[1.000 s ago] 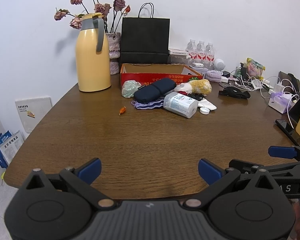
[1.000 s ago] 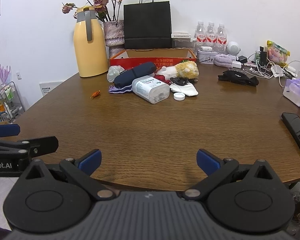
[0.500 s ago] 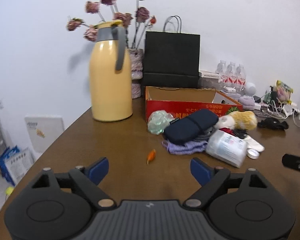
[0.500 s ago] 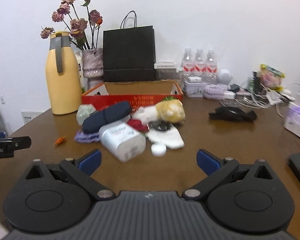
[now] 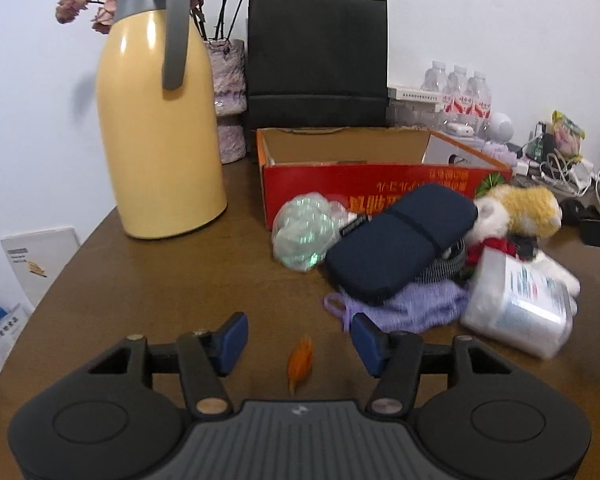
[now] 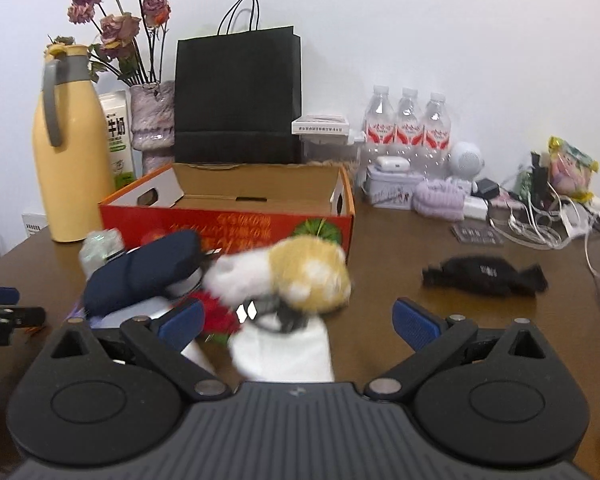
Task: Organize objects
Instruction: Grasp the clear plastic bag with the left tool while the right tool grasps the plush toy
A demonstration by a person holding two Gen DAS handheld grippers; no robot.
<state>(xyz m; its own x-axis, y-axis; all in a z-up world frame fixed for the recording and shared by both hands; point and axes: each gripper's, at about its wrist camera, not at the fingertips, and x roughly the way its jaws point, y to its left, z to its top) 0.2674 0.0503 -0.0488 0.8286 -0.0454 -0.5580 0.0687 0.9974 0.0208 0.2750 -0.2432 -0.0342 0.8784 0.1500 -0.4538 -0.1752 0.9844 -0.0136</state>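
A small orange wrapped candy point(image 5: 300, 361) lies on the brown table between the open fingers of my left gripper point(image 5: 298, 340). My right gripper point(image 6: 296, 320) is open over a white cloth point(image 6: 284, 350), close to a yellow-and-white plush toy point(image 6: 296, 276). A pile sits in front of an open red cardboard box point(image 5: 380, 172): a navy pouch point(image 5: 400, 248), a green mesh ball point(image 5: 304, 232), a purple knit piece point(image 5: 412, 308) and a white plastic jar point(image 5: 520, 304) on its side. The box point(image 6: 228, 216) appears nearly empty.
A tall yellow thermos point(image 5: 160, 120), a vase of dried flowers point(image 5: 230, 96) and a black paper bag point(image 5: 318, 60) stand behind the box. Water bottles point(image 6: 408, 124), a tin, cables point(image 6: 540, 220) and a black object point(image 6: 484, 276) crowd the right side.
Both grippers have moved forward toward the pile. The candy now lies between my left fingers, and the plush and white cloth are now right before my right fingers. My left fingers have narrowed.
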